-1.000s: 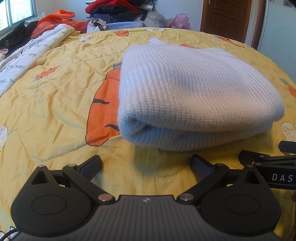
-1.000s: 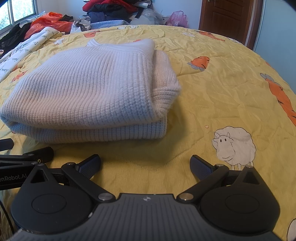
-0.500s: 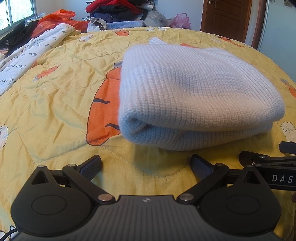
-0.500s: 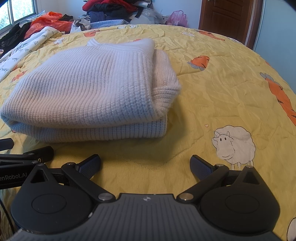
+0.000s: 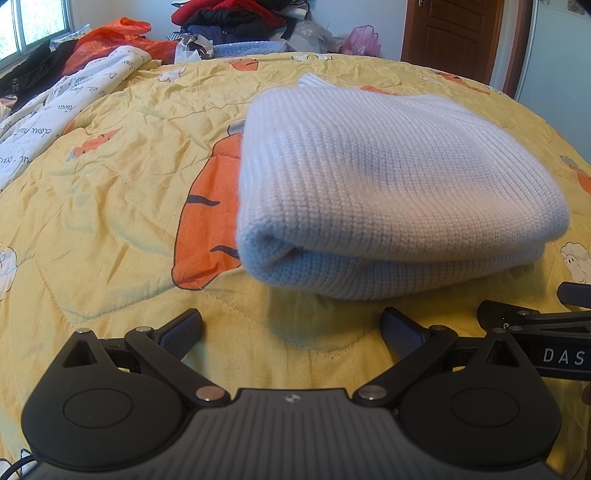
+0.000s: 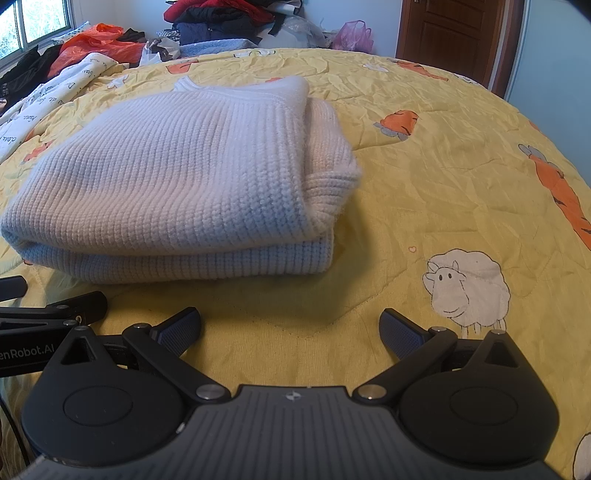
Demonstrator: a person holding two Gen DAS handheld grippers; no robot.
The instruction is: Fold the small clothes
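A pale blue-white knitted sweater point(image 5: 388, 184) lies folded into a thick rectangle on the yellow quilt; it also shows in the right wrist view point(image 6: 177, 184). My left gripper point(image 5: 291, 330) is open and empty, just short of the sweater's near left corner. My right gripper point(image 6: 290, 328) is open and empty, just short of the sweater's near right corner. Part of the right gripper shows at the right edge of the left wrist view point(image 5: 535, 325), and part of the left gripper at the left edge of the right wrist view point(image 6: 55, 314).
The yellow quilt point(image 5: 110, 203) with carrot and sheep prints covers the bed. A white printed blanket point(image 5: 55, 114) lies at the far left. A pile of clothes and bags point(image 5: 240, 29) sits behind the bed. A brown door point(image 6: 450, 33) stands at the back right.
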